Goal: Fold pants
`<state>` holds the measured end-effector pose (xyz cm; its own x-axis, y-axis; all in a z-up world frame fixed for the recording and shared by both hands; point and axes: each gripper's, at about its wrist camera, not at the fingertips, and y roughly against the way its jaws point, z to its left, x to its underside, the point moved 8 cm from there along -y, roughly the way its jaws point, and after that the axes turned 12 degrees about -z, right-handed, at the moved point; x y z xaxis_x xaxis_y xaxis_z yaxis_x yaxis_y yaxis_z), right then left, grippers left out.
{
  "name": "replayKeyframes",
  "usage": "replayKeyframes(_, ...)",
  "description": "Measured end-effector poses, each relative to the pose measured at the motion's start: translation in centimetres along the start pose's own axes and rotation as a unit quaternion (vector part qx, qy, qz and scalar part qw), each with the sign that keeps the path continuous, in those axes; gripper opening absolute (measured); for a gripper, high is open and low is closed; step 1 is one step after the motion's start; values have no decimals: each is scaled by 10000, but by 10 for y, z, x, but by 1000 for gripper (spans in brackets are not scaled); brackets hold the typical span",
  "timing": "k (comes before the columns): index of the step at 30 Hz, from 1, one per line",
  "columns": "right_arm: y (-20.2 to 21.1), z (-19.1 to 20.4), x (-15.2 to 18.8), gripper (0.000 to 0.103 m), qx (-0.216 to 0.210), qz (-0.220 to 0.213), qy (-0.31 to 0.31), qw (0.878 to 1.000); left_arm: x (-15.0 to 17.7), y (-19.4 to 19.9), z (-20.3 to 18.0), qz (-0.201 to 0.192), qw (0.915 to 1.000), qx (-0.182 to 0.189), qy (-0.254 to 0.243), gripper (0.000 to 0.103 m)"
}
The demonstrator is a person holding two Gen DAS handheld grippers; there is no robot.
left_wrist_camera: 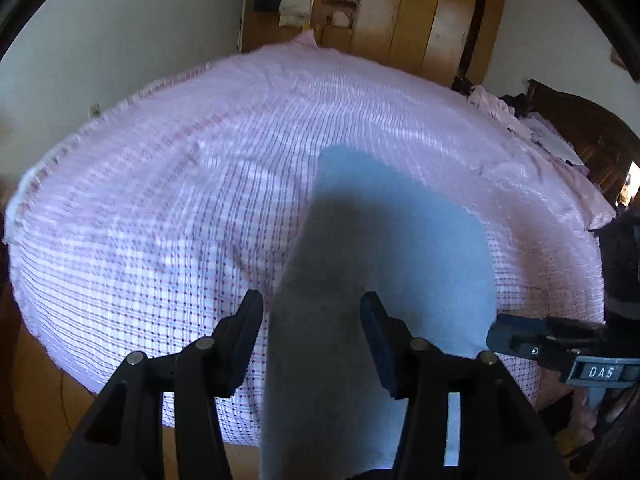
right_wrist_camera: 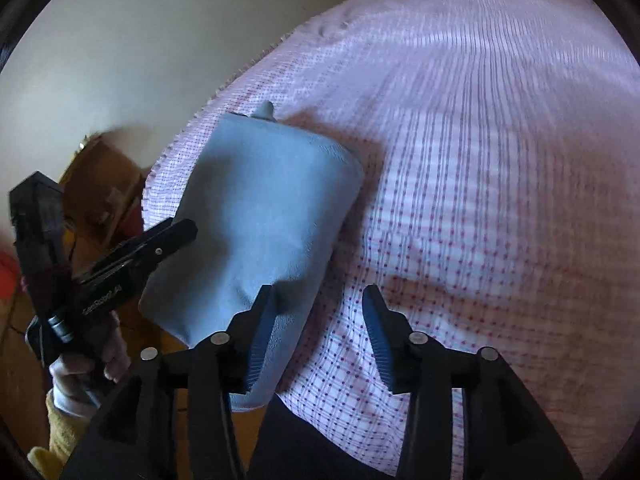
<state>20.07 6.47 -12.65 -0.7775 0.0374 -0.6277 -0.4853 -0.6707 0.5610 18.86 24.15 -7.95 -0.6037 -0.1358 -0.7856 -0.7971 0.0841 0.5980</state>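
Note:
Light blue pants [left_wrist_camera: 384, 248] lie folded on the pink checked bedspread [left_wrist_camera: 180, 208] near the bed's front edge. In the right wrist view the pants [right_wrist_camera: 260, 208] show as a folded bundle. My left gripper [left_wrist_camera: 312, 336] is open, and the pants' near end lies between its fingers. My right gripper [right_wrist_camera: 318, 332] is open, with its left finger [right_wrist_camera: 262, 332] against the pants' near right edge. The right gripper also shows at the right in the left wrist view [left_wrist_camera: 516, 340]. The left gripper also shows at the left in the right wrist view [right_wrist_camera: 168, 240].
The bed fills most of both views. Wooden wardrobes [left_wrist_camera: 408, 20] stand beyond the far end. A pile of clothes [left_wrist_camera: 508, 112] lies at the far right by a dark headboard [left_wrist_camera: 592, 132]. A white wall [right_wrist_camera: 140, 60] runs along the left side. Wooden floor [left_wrist_camera: 52, 392] lies below the front edge.

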Motion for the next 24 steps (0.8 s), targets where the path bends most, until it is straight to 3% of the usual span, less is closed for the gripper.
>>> replayKeyframes(9,-36,10,11,42,-507,87,-388,9979,22,-22,12,363,9948,746,584,55)
replayKeyframes(17,-57,28,9,44,-782,-1,-134,9968,25,-34,22,511,9852,1225,1087,55)
replayKeyframes(19,-58,32,5,35,-866,2,-229,9960,26,-35,18,523,9783,1520,1308,43)
replayKeyframes(21,-53,40,3,23,-969,-38,-173,9951,26,-32,16,467,9779,1536,1343,42)
replayKeyframes(24,-42,51,-3,17,-1095,-104,52,9939,24,-22,12,357,9779,1572,1331,39)
